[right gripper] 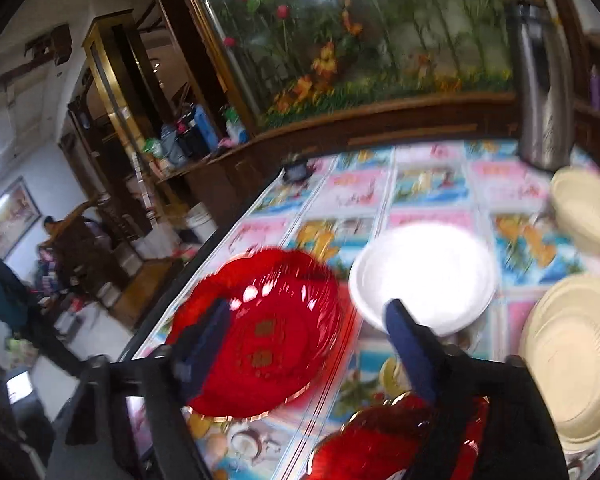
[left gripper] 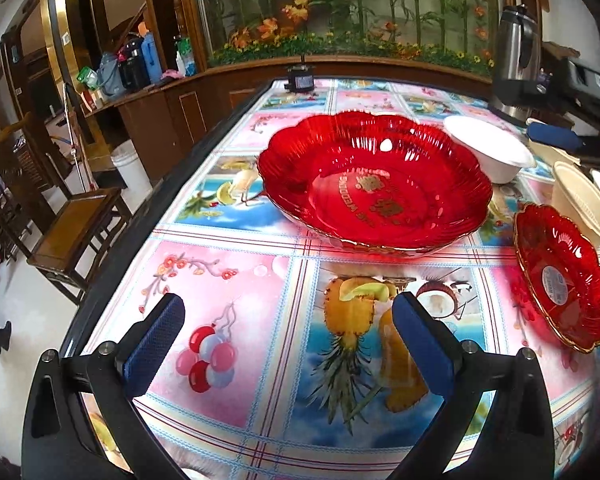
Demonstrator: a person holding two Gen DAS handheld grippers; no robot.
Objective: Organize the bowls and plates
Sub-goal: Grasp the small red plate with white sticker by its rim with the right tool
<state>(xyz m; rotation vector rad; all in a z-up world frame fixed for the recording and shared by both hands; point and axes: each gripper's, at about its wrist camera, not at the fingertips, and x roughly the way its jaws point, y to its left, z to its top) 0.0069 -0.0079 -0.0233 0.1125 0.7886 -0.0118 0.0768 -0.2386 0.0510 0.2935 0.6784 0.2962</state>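
My left gripper [left gripper: 288,334] gapes empty over the fruit-print tablecloth [left gripper: 260,272]; the large scalloped red glass plate [left gripper: 374,188] sits mid-frame, the white bowl [left gripper: 488,152] upper right, the smaller red plate [left gripper: 564,276] right. My right gripper [right gripper: 306,332] hangs apart, holding nothing

Large red plate [left gripper: 374,188]: glossy translucent plastic, ribbed, at 12 o'clock from the left gripper [left gripper: 288,340]. Small red plate [left gripper: 562,276]: same finish, gilt rim. White bowl [left gripper: 488,150]: matt. Tablecloth [left gripper: 236,280]: shiny printed vinyl. Kettle [left gripper: 516,60]: brushed metal.
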